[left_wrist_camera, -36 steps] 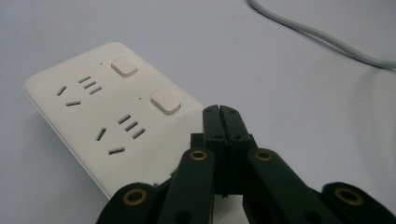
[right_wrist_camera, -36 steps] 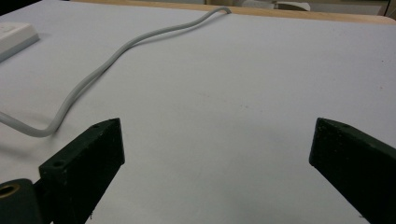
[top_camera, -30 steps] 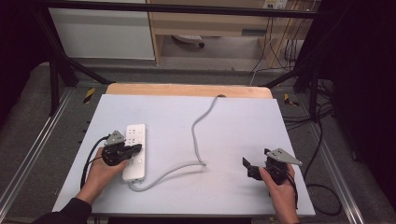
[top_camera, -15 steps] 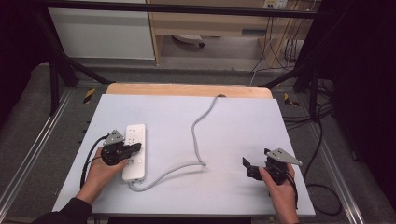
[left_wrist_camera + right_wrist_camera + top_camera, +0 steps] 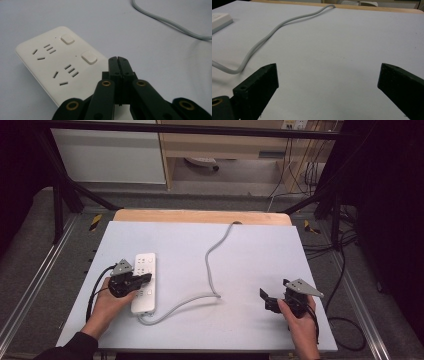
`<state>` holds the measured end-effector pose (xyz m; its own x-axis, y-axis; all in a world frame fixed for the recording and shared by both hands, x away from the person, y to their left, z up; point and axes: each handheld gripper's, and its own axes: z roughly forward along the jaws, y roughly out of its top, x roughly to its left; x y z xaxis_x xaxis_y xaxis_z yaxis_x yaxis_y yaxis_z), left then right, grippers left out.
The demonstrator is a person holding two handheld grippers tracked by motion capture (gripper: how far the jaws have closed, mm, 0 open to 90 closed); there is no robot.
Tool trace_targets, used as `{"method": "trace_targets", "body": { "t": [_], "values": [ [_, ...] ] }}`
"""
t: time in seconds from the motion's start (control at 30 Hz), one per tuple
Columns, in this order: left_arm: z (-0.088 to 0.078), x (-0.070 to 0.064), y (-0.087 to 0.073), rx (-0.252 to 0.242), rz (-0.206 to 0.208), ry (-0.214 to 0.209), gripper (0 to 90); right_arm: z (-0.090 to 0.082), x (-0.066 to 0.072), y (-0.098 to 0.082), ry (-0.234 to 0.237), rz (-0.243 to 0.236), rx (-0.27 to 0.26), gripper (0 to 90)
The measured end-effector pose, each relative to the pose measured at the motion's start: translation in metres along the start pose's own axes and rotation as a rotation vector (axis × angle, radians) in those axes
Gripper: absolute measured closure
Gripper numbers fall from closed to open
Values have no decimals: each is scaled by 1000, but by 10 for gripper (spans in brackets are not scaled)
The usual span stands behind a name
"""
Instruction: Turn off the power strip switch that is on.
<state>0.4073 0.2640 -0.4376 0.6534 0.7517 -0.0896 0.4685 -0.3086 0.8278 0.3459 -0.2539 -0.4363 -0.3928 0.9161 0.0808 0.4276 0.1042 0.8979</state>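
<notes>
A white power strip [image 5: 144, 281] lies on the left of the table, its grey cable [image 5: 214, 259] curling across the middle toward the far edge. My left gripper [image 5: 146, 278] is shut with nothing between its jaws, and its tips hover over the strip. In the left gripper view the closed tips [image 5: 117, 60] sit just beside the strip's [image 5: 60, 62] second white switch [image 5: 89, 57]. My right gripper [image 5: 263, 296] rests near the front right of the table, open and empty. The right gripper view shows its wide-apart jaws [image 5: 327, 82] over bare table, with the cable [image 5: 269, 32] off to the left.
The table has a pale grey top [image 5: 250, 245] with a wooden strip [image 5: 200, 216] along the far edge. Metal frame rails [image 5: 35, 270] run down both sides. Loose cables [image 5: 345, 270] hang off the right side.
</notes>
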Motion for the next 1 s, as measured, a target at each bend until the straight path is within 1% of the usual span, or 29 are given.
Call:
{"method": "trace_targets", "body": {
  "t": [0.6,1.0],
  "values": [
    [-1,0,0,-3,-4,-9,900,0,0,0,0,0,-1,37],
    [-4,0,2,-30,-23,-21,900,0,0,0,0,-4,2,37]
  ]
}}
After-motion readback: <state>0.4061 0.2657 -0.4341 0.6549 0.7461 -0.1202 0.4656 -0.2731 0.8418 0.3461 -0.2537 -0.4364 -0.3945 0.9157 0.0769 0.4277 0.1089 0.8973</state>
